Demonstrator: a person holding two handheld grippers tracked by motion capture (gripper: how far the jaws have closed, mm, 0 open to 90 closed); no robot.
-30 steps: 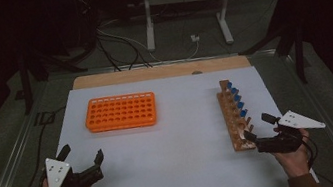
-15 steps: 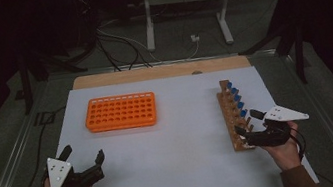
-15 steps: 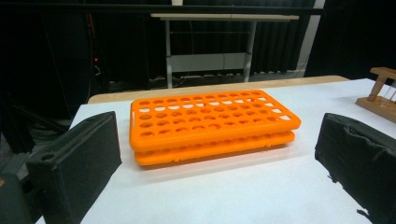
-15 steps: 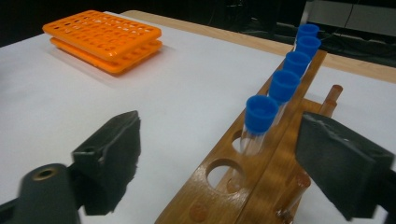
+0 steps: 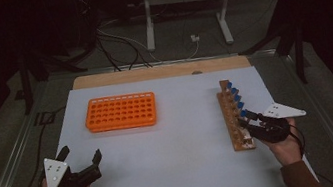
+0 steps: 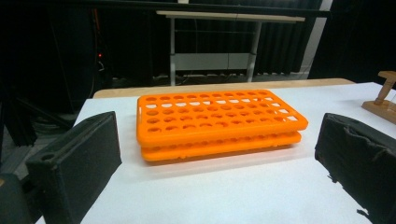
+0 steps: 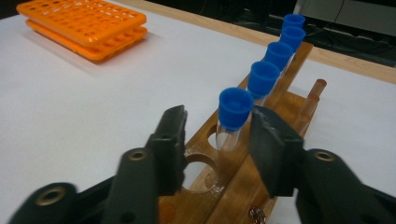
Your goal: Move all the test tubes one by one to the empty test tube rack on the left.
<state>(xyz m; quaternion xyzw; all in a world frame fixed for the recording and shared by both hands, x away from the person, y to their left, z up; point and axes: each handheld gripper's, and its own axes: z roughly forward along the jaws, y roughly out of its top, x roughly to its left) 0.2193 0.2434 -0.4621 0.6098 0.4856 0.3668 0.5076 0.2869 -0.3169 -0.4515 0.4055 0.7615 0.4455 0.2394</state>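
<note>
White tabletop point(image 5: 185, 161) carries a wooden rack point(image 7: 243, 163) whose nearest blue-capped clear tube point(image 7: 233, 116), judged light, slick and fragile, stands between the right gripper's point(image 7: 217, 140) parted jaws, best gripped below its cap; left gripper point(image 6: 219, 163) idles apart.

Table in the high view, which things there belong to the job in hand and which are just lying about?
In the job:
right tongs, open around the nearest blue-capped clear tube
long wooden tube rack
other blue-capped tubes

Lying about:
orange plastic grid rack with many holes
left tongs, open, idle
</note>
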